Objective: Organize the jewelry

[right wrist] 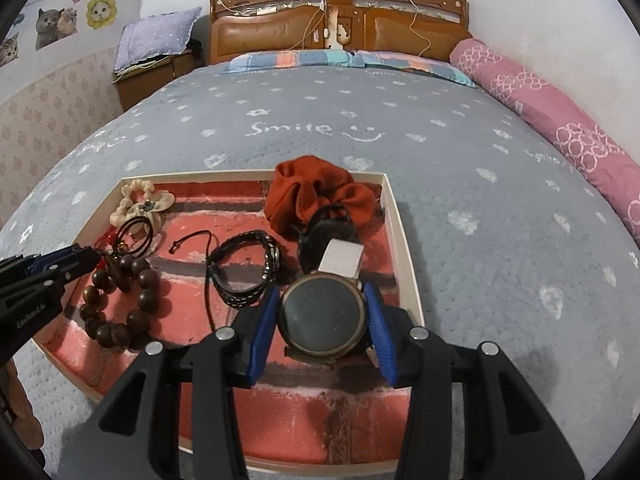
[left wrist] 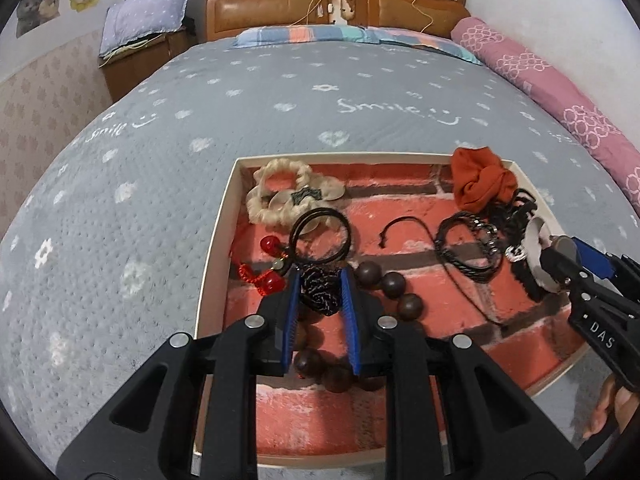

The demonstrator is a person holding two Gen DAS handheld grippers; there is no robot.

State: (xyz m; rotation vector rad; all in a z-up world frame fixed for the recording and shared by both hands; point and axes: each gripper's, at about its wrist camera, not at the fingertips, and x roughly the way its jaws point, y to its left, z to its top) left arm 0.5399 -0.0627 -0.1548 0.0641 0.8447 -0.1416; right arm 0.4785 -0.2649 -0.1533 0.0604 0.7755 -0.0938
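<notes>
A shallow white tray (left wrist: pixel 218 240) with a red brick-pattern lining lies on the bed; it also shows in the right wrist view (right wrist: pixel 404 248). My left gripper (left wrist: pixel 320 280) is shut on a black braided cord knot (left wrist: pixel 320 288) tied to a thin black loop (left wrist: pixel 320 236), above a brown wooden bead bracelet (left wrist: pixel 390 282). My right gripper (right wrist: pixel 322 304) is shut on a round dark-faced watch (right wrist: pixel 322 316) with a pale strap (right wrist: pixel 342 258). An orange scrunchie (right wrist: pixel 316 196), a black leather bracelet (right wrist: pixel 244 268), a cream braided hair tie (right wrist: pixel 138 204) and a red bead charm (left wrist: pixel 269 246) lie in the tray.
The tray sits on a grey "Smile" bedspread (left wrist: pixel 280 100). A pink bolster (right wrist: pixel 560 120) runs along the right side. A wooden headboard (right wrist: pixel 340 20) and a nightstand with a purple pillow (right wrist: pixel 160 36) stand at the back.
</notes>
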